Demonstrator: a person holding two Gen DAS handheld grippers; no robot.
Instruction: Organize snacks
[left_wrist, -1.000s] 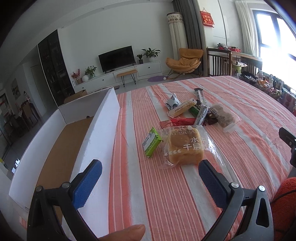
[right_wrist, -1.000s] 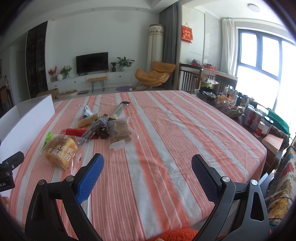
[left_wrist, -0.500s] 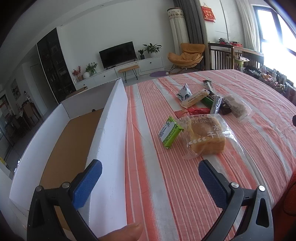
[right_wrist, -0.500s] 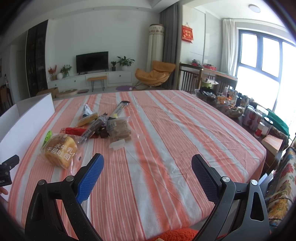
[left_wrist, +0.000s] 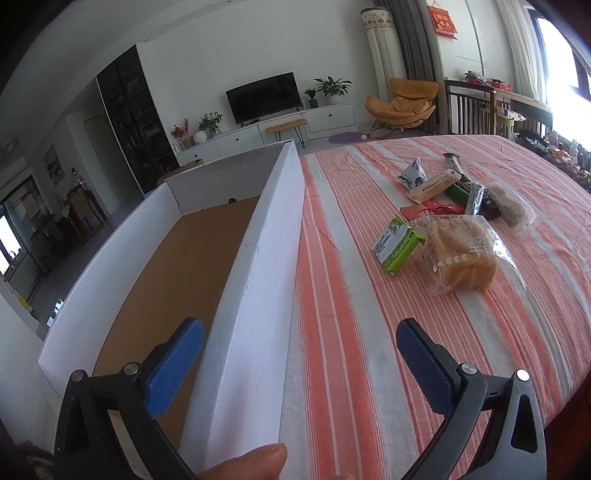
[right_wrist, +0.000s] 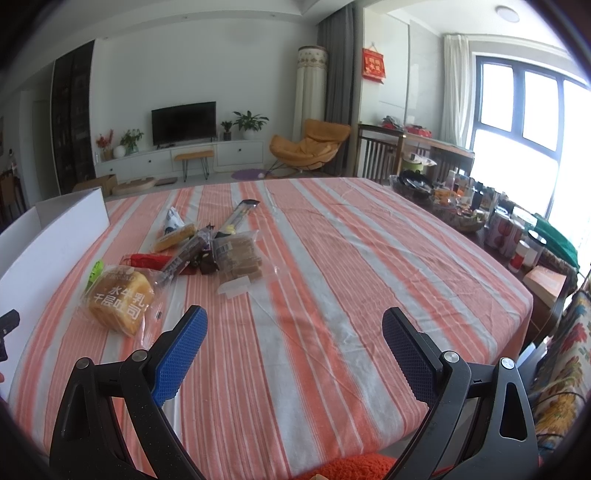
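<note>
Jaws wide on both; nothing held. Left gripper (left_wrist: 299, 354) has swung left, now straddling the near wall of the white box (left_wrist: 258, 280). Right gripper (right_wrist: 293, 345) unchanged. Snacks, bread pack (left_wrist: 461, 254) nearest, lie untouched on the striped cloth (left_wrist: 351, 332). Sorting not begun.

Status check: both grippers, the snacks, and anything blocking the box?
Left gripper open, straddling the white box wall. Right gripper open, empty, over the striped tablecloth. Snack pile on the table, bread pack nearest. Box floor bare, path clear.
</note>
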